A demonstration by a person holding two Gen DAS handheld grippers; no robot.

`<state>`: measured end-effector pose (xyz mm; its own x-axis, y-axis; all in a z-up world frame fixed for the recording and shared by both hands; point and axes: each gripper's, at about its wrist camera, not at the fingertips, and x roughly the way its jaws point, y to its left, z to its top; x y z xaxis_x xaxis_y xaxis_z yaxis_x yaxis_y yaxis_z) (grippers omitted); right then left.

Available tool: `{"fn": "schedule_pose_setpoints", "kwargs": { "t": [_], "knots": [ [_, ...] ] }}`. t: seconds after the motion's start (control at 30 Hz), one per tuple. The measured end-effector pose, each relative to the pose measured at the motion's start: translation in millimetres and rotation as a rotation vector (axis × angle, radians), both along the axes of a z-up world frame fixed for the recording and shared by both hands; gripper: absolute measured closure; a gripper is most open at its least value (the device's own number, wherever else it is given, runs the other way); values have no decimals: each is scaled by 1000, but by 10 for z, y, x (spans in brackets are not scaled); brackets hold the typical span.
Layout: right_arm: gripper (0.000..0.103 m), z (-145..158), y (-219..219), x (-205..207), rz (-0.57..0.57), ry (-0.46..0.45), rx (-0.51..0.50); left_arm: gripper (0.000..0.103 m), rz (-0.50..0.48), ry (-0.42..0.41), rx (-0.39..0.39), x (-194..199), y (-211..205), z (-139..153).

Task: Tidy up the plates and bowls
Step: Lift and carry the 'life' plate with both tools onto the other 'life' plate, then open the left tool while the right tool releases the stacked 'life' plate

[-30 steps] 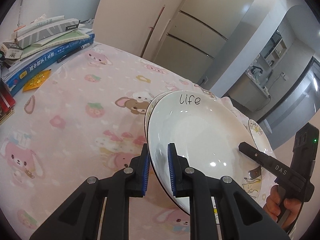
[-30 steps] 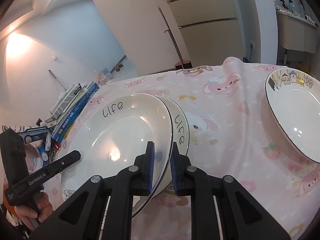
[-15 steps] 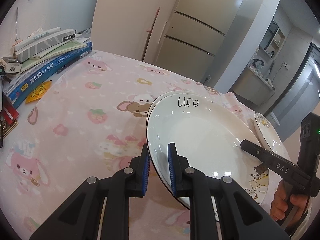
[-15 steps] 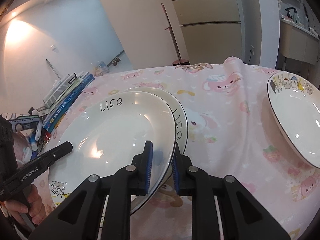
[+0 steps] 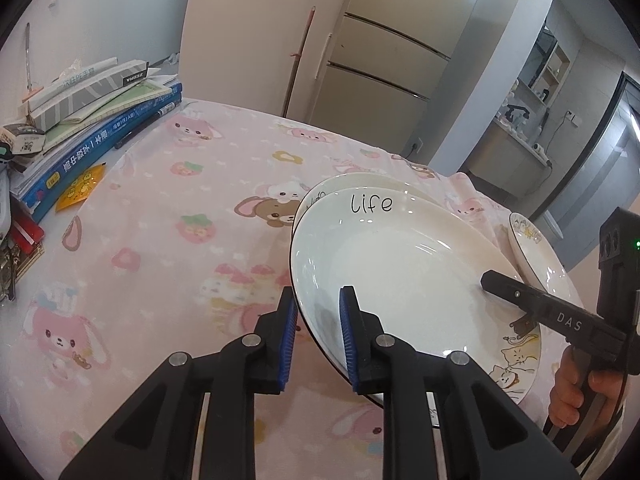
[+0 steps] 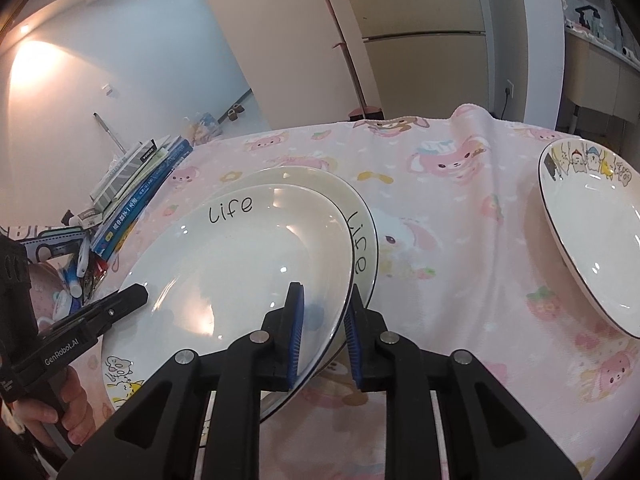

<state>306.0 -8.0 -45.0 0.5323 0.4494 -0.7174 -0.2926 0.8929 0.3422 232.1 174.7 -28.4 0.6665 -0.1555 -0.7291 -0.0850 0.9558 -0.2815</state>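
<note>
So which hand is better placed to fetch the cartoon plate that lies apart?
Right. The cartoon plate lies on the right gripper's side, with only cloth between; from the left gripper it sits beyond the Life plates.

top plate (image 5: 408, 280): white, thin dark rim, black "Life" lettering, cartoon cats in yellow and brown
lower plate (image 6: 360, 216): cream-white under the top plate, black "Life" lettering
side plate (image 6: 592, 240): white, dark rim, coloured cartoon figures
tablecloth (image 5: 180, 240): pink, with bunnies, bears, strawberries
books (image 5: 100, 136): blue, green, grey-striped, left of the top plate
gripper pads (image 5: 290, 344): blue on black
</note>
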Motion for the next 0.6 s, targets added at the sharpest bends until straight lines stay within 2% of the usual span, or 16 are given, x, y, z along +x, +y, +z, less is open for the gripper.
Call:
{"fn": "schedule_pose_setpoints", "kwargs": {
  "t": [0.33, 0.6],
  "knots": [
    [83, 27, -34, 12, 3, 53, 21, 81, -8, 30, -16, -20, 9, 12],
    [83, 21, -101, 55, 7, 115, 75, 80, -15, 56, -68, -44, 41, 21]
  ]
}}
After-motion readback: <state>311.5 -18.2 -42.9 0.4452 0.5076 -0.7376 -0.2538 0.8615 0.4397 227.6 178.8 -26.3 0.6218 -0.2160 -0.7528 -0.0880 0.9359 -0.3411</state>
